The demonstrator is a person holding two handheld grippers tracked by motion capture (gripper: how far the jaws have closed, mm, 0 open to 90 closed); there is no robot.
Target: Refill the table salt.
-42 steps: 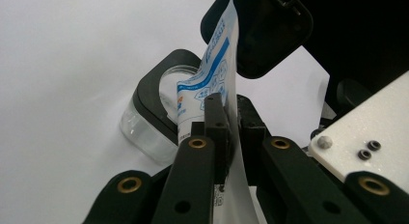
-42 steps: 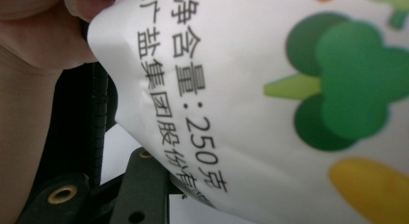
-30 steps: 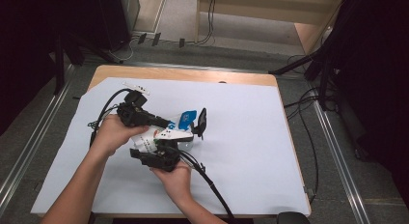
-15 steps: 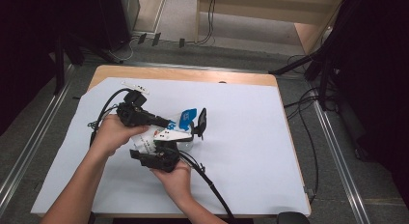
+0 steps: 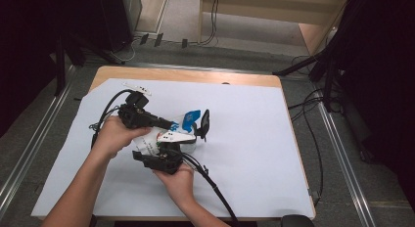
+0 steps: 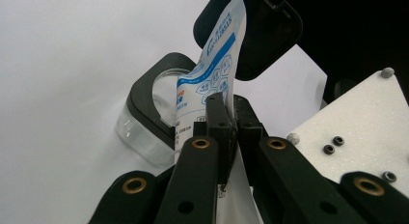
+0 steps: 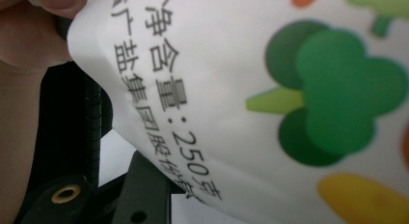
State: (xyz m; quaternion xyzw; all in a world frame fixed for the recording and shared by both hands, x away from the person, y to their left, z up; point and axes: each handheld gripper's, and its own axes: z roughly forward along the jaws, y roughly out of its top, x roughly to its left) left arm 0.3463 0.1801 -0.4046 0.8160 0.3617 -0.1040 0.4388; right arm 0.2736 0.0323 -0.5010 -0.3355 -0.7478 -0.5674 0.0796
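— Left gripper point(image 6: 230, 119): jaws clamped shut on the one printed pouch point(image 6: 208, 84), white with blue panels; pinched near the pouch's lower part, top edge rising upright between the other tool's black pads.
— Right gripper point(image 5: 198, 125)?
— Held low by the right hand point(image 5: 179, 183); two black pads point(image 5: 205, 123) standing either side of the pouch's blue top; jaws partly apart, just been closing a little; cannot tell whether pressing on the pouch.
— Count of things?
— Two grippers, two hands, one pouch, one clear glass jar point(image 6: 140, 132); one white sheet point(image 5: 254, 139) over one wooden table point(image 5: 195, 76).
— Place of the pouch?
— Above the sheet's left half, between both tools, near the left hand point(image 5: 115, 135); jar just beside and behind it in the left gripper view; close up in the right gripper view, green and yellow vegetable drawings plus black print.
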